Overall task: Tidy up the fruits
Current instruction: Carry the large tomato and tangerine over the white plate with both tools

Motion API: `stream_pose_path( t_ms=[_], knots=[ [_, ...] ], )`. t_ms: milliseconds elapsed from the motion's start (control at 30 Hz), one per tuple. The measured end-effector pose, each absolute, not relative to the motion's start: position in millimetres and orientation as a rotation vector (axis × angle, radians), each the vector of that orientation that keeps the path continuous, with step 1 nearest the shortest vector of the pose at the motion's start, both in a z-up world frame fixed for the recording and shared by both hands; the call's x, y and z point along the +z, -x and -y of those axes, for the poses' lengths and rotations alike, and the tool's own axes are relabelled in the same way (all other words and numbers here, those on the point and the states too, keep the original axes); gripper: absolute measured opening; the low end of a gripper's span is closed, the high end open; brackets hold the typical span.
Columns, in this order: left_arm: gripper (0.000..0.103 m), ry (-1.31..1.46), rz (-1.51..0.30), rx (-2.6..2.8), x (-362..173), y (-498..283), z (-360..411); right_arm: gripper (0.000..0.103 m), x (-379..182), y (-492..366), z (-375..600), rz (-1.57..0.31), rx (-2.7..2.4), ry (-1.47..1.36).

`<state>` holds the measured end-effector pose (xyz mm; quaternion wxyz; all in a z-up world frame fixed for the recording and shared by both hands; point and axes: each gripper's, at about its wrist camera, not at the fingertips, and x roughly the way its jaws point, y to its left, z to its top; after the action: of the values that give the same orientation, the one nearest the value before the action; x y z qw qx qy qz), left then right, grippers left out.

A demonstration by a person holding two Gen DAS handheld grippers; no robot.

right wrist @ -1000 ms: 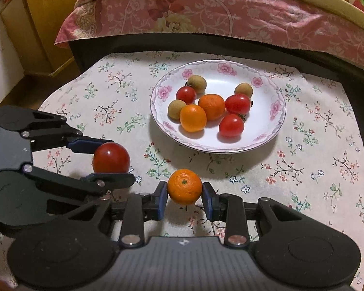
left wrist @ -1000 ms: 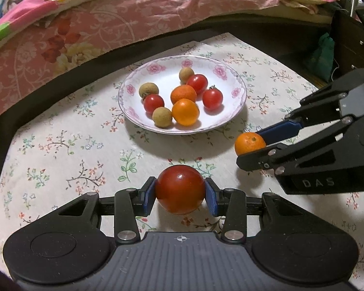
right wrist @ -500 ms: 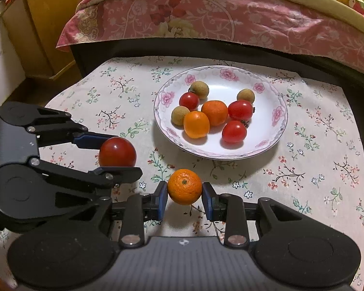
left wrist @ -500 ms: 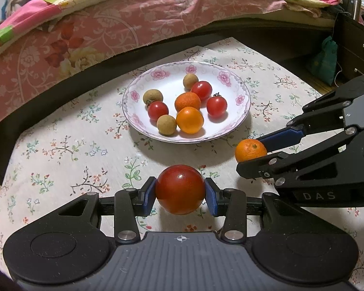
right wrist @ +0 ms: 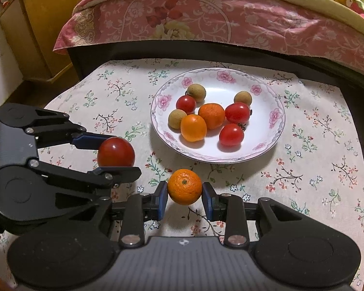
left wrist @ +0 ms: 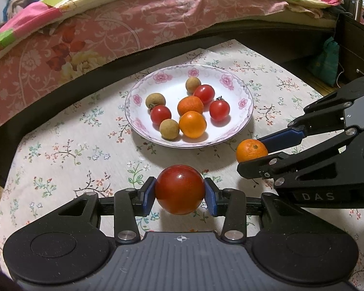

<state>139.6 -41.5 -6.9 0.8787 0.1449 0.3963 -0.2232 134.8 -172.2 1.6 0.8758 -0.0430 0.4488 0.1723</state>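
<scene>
"The rig?" "Matte black left gripper (left wrist: 180,195) and right gripper (right wrist: 185,197): blue pads (left wrist: 149,195), silver screws (right wrist: 235,239), ribbed grey housing."
"Markings?" "White 'DAS' lettering (left wrist: 318,196)."

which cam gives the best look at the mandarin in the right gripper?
Right wrist view: the mandarin sits centred between the right gripper pads, stem scar facing the lens, nothing covering it. In the left wrist view the same fruit shows from the side, smaller, its lower edge hidden behind the nearer finger.
</scene>
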Motion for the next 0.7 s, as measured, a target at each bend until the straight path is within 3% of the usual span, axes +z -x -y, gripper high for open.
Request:
stream_pose_path(
  t_ms=[700],
  knots=[
    [0.049, -0.281, -0.731, -0.453, 16, -190, 62, 0.031, 25, -174, 192, -0.866, 0.306, 0.012]
  ],
)
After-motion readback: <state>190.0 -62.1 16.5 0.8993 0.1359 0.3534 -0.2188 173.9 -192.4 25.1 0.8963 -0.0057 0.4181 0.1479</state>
